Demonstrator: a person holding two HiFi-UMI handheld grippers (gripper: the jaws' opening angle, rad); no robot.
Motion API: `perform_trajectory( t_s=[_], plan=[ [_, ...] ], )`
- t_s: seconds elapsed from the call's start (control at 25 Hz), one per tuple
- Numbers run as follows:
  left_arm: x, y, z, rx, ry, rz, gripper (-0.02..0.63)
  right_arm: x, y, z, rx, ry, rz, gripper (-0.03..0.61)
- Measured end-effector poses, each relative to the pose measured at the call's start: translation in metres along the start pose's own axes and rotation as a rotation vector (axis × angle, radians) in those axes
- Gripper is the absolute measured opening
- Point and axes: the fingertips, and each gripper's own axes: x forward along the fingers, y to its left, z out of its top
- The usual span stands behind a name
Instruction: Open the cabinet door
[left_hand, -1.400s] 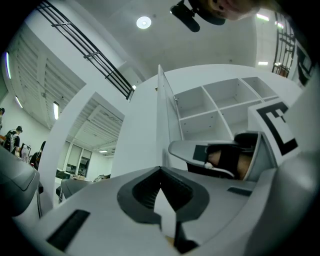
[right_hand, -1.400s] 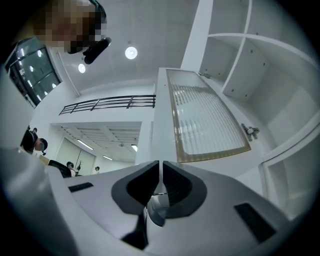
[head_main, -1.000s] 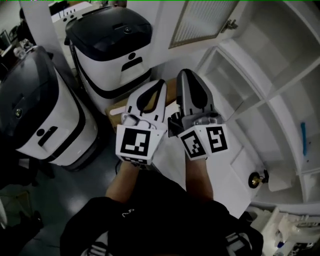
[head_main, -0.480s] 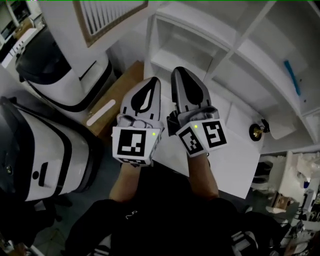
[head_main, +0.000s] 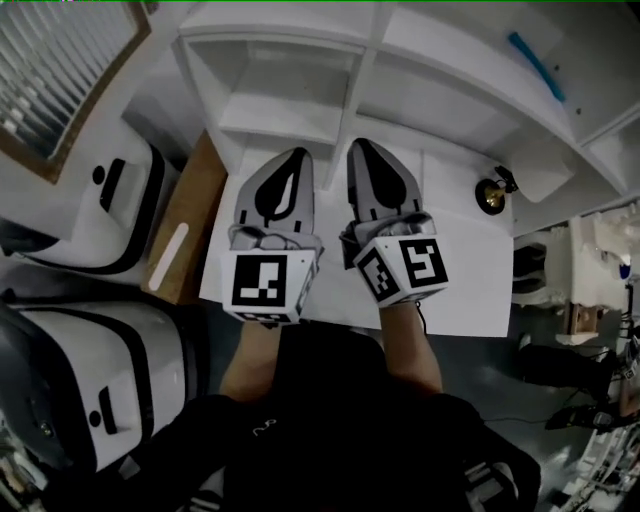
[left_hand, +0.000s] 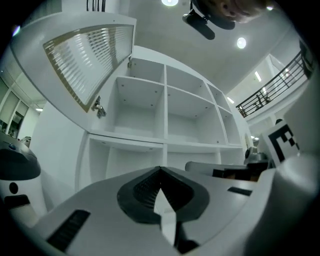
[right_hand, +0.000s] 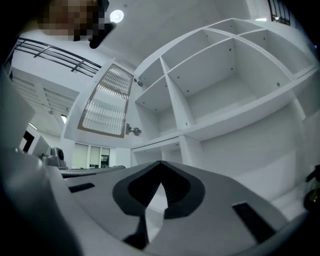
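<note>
The white cabinet (head_main: 375, 60) with open shelves fills the top of the head view. Its upper door (left_hand: 87, 60), with a slatted pane, stands swung open at the left. A white lower door panel (head_main: 465, 285) carries a brass knob (head_main: 490, 195). My left gripper (head_main: 283, 160) and right gripper (head_main: 362, 148) are side by side over that panel, pointing at the shelves, both shut and empty. The right jaws have just closed the last bit with nothing between them. The knob is to the right of the right gripper, apart from it. The tips meet in the left gripper view (left_hand: 160, 169) and the right gripper view (right_hand: 160, 162).
Two white-and-black machines (head_main: 95, 350) (head_main: 100, 200) stand at the left, with a brown cardboard box (head_main: 185, 225) beside the cabinet. A blue object (head_main: 535, 62) lies on an upper shelf. Clutter on the floor (head_main: 590, 300) is at the right.
Both grippers have swung from the machines toward the cabinet, which now lies straight ahead. The knob has shifted from the lower right to just right of the right gripper.
</note>
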Motion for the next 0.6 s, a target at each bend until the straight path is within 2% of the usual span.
perform_trajectory(
  t_s=[0.2, 0.4, 0.6],
  plan=[
    [0.027, -0.028, -0.019, -0.013, 0.038, -0.101, 0.011, -0.025, -0.042, -0.012, -0.068, 0.034, -0.143, 0.018],
    [0.043, -0.049, -0.043, 0.004, 0.101, -0.158, 0.011, -0.048, -0.074, -0.03, -0.095, 0.081, -0.255, 0.018],
    [0.053, -0.062, -0.059, -0.009, 0.126, -0.211, 0.011, -0.053, -0.089, -0.041, -0.096, 0.106, -0.306, 0.018]
  ],
)
